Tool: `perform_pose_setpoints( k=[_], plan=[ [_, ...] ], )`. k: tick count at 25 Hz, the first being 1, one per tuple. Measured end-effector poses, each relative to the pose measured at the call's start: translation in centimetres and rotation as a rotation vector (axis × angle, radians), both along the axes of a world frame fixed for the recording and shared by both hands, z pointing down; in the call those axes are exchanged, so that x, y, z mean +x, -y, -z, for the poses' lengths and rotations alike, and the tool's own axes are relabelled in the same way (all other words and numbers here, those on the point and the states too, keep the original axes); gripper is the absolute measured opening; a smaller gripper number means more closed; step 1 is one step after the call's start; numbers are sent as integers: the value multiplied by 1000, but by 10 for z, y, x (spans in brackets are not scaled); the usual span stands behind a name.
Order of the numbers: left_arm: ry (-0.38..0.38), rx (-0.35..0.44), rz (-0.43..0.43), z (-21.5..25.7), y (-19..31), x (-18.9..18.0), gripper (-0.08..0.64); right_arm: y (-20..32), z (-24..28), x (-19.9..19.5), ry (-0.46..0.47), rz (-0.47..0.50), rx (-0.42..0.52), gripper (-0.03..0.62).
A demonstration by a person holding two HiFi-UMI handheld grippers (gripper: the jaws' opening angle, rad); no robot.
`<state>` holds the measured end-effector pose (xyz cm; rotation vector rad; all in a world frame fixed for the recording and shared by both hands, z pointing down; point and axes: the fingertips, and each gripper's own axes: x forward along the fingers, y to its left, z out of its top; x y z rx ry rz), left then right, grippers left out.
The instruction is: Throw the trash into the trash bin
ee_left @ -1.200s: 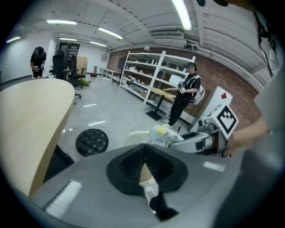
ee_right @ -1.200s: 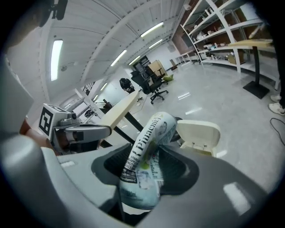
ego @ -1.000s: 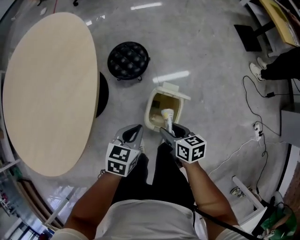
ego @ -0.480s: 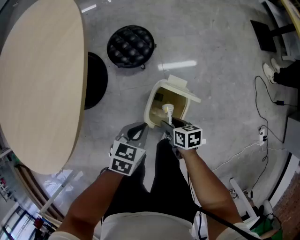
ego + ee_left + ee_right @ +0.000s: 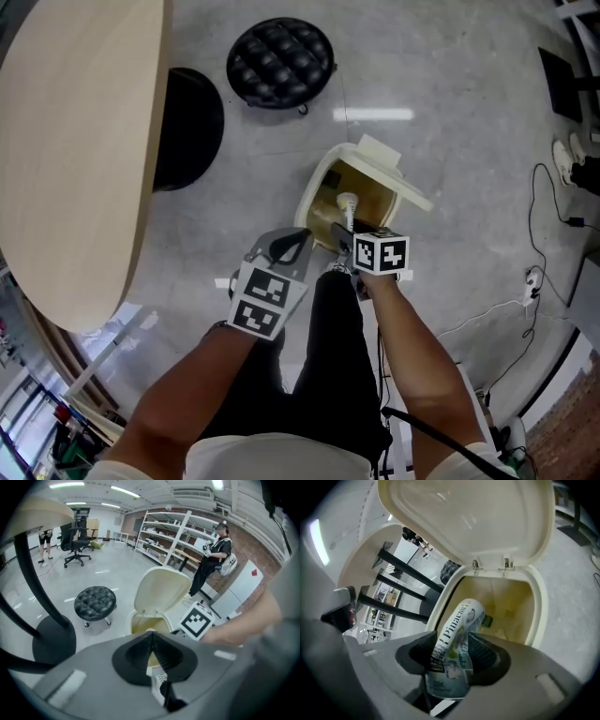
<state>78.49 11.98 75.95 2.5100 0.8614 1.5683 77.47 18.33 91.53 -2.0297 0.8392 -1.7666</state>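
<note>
A cream trash bin [image 5: 317, 195] stands on the floor with its lid [image 5: 401, 176] flipped up. My right gripper [image 5: 343, 236] is shut on a crumpled plastic bottle [image 5: 347, 208] with a printed label. It holds the bottle tilted over the bin's mouth. In the right gripper view the bottle [image 5: 457, 637] sits between the pads of that gripper [image 5: 454, 657]. The jaws have just been opening a little, and the pads still touch the bottle. The bin's yellowish inside [image 5: 511, 602] lies just beyond. My left gripper [image 5: 300, 236] is shut on nothing beside the bin's near rim [image 5: 138, 620].
A round wooden table [image 5: 66, 141] on a black base [image 5: 192, 127] fills the left. A black tufted stool [image 5: 281, 61] stands beyond the bin. Cables [image 5: 553, 225] run over the floor at right. A person [image 5: 213, 557] stands by shelves far off.
Both grippers have sunk toward the bin, the right one more. The bottle has come down from above the rim to the bin's mouth.
</note>
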Motion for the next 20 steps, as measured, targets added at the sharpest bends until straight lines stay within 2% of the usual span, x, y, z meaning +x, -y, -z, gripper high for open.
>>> perform_pose_setpoints(
  k=[3,7,8,10,12,20],
  plan=[
    [0,2,-21,-1,-4,-5,6,0,-14,3,7,9,-16,209],
    [18,4,-27,-6,-5,-18,6,-7,-28,8,24,-27,-65,216],
    [22,5,-28,-7,-4,-20,6,-7,-29,11,11,-29,-78,219],
    [27,5,-36,-10,-3,-23,6,-5,-28,17,-28,-10,-101,269],
    [29,5,-46,-11,-2,-24,6,-4,-26,18,-52,16,-119,281],
    [16,-3,-23,-7,0,-17,6,-8,-5,12,-56,7,-90,281]
  ],
)
